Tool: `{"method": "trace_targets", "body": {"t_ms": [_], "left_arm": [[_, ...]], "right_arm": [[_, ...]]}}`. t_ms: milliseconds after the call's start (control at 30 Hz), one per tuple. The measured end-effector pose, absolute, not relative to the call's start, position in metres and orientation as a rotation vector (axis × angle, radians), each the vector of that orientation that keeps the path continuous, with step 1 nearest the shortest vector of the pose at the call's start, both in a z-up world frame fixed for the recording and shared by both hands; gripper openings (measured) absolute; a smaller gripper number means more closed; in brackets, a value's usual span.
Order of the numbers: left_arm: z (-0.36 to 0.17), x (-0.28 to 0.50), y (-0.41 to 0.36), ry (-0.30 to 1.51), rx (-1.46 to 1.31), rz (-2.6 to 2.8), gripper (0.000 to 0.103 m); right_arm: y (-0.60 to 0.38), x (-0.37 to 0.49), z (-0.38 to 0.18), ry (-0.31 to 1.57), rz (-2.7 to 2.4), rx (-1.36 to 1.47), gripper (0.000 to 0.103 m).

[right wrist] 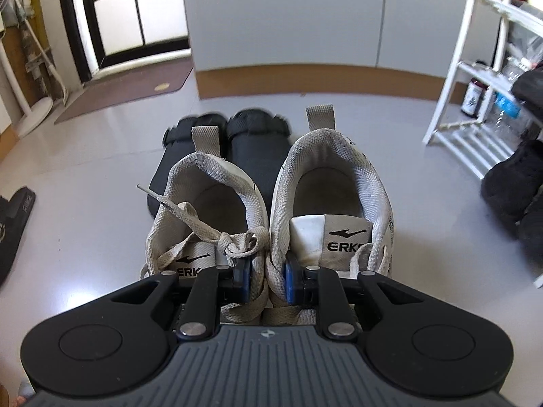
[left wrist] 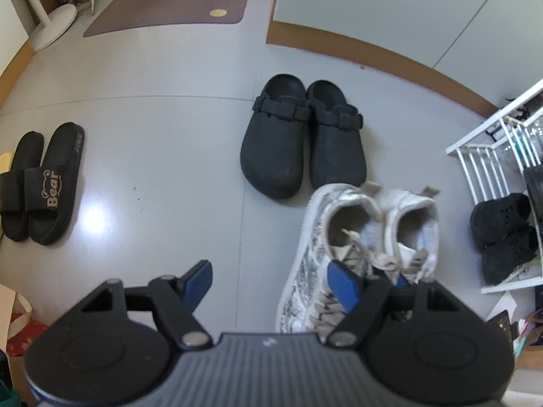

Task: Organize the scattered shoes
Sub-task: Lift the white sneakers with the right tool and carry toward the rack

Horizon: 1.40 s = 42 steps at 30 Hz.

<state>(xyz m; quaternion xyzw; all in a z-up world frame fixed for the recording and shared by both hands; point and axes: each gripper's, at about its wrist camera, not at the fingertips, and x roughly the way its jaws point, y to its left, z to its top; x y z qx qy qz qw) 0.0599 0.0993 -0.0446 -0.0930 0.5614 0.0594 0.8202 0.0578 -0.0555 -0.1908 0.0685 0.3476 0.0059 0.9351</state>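
Two black slides (left wrist: 40, 183) lie side by side at the left of the floor (left wrist: 163, 142), the nearer one printed "Bear"; in the right wrist view only one slide edge shows at the far left. Well apart from them, near the middle, sit two black clogs (left wrist: 302, 135) touching each other, toes toward the camera. Just in front of the clogs stand two white sneakers (left wrist: 366, 237), heels nearly touching the clog toes, paired side by side with laces loose. At the right, two black mesh shoes (left wrist: 502, 237) rest on the bottom level of a white rack (left wrist: 482, 149). That makes four pairs, eight shoes.

The left gripper (left wrist: 271, 281) hovers above bare floor just left of the sneakers, its jaws spread wide and holding nothing; its right blue pad (left wrist: 342, 285) overlaps the left sneaker in view, though contact cannot be told.

The right gripper (right wrist: 266, 281) is at the sneakers (right wrist: 268, 210), jaws drawn in close, one pad inside each shoe. They pinch the two inner walls together between the "ERKE" tongues, so both sneakers are held as one. The clogs (right wrist: 220, 156) sit just beyond the sneaker heels.

Farther back, one brown mat (left wrist: 169, 6) lies before a dark-framed door (right wrist: 135, 17), one white fan base (left wrist: 51, 27) stands at the left, and a white wall with brown skirting (left wrist: 356, 51) runs behind the clogs.
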Motion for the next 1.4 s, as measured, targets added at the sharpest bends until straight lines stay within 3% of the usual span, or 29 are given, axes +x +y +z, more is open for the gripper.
{"method": "trace_targets", "body": {"t_ms": [700,1067,1400], "left_arm": [[0.032,0.042,0.038,1.067,-0.271,-0.164,0.077],[0.045,0.034,0.024,1.032,-0.269,-0.250,0.079],[0.060,0.018,0.017,0.992,-0.239,-0.301,0.080]], "right_arm": [[-0.151,-0.019,-0.068,0.556,-0.090,0.206,0.020],[-0.196,-0.029,-0.001,0.465,-0.145,0.132,0.020],[-0.251,-0.019,0.023,0.477,-0.218,0.230,0.020]]}}
